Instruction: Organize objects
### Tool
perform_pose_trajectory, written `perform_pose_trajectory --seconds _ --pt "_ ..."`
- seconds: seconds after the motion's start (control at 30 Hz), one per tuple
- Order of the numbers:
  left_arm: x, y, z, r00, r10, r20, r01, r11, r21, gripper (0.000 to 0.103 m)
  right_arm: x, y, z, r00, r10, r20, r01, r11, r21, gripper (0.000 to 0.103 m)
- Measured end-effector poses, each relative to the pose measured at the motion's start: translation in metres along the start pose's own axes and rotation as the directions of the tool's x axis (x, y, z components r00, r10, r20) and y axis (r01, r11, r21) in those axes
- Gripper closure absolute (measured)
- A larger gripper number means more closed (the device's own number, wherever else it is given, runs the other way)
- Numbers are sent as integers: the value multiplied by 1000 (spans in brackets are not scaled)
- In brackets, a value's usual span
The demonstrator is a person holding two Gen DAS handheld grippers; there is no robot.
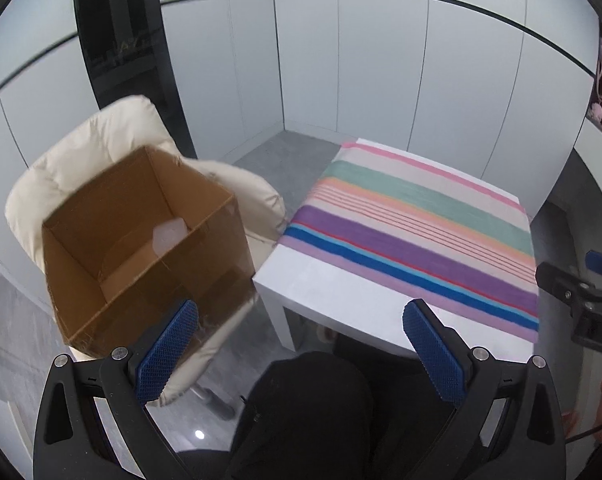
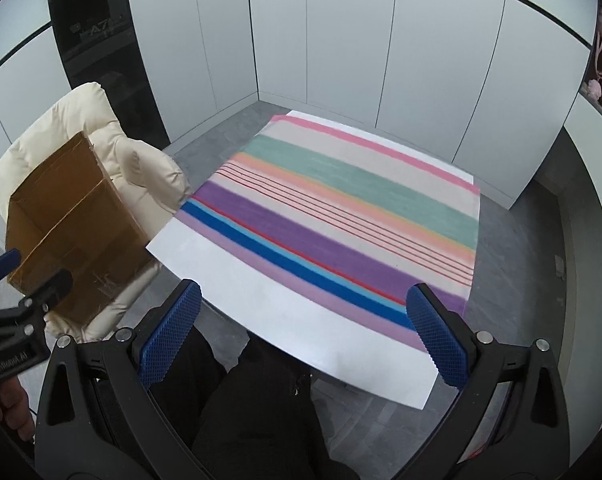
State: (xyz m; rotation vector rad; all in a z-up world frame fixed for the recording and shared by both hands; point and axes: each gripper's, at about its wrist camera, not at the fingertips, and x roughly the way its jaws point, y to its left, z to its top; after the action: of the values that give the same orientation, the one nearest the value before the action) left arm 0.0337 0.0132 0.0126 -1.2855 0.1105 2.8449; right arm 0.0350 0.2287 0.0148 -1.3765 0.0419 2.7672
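Cardboard box (image 1: 141, 248) interior, white object (image 1: 169, 236) visible only left-wrist.

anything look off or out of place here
The cardboard box sits tilted on the cream padded chair instead of the white table, with frayed tape fibres along its lower edge. One small pale item lies inside. The striped cloth lies flat with nothing on it. Both grippers are open.
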Motion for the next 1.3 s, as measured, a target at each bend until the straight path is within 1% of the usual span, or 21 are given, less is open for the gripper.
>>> perform_pose_trajectory --seconds 0.03,0.1,0.27,0.4,0.6,0.87,1.0,1.1,1.3 --pt "-1 -3 0 1000 -1 8 1 1000 10 0 2 -2 0 1000 2 -5 -2 1000 1 0" --pt "0 -8 -1 1000 -18 0 18 1000 17 0 5 -6 0 1000 13 -22 -13 1000 19 0" --pt "3 -11 -2 1000 -16 -8 16 1000 13 0 12 -12 0 999 32 -42 -31 999 30 0" --pt "4 -13 -2 1000 -17 -8 17 1000 13 0 14 -13 2 999 34 -38 -32 999 31 0" --pt "11 -18 -4 999 -35 -33 35 999 10 0 14 -11 1 998 38 -40 -37 999 25 0" --pt "11 -18 -4 999 -38 -28 39 999 6 0 16 -7 1 999 35 -37 -34 999 13 0" --pt "13 -19 -3 999 -29 -32 30 999 22 0 16 -6 1 999 35 -37 -34 999 8 0" --pt "15 -19 -3 998 -40 -43 41 999 19 0 16 -5 1 998 37 -40 -37 999 3 0" --pt "14 -19 -3 998 -48 -39 48 999 15 1 16 -3 1 999 36 -39 -37 999 -6 0"
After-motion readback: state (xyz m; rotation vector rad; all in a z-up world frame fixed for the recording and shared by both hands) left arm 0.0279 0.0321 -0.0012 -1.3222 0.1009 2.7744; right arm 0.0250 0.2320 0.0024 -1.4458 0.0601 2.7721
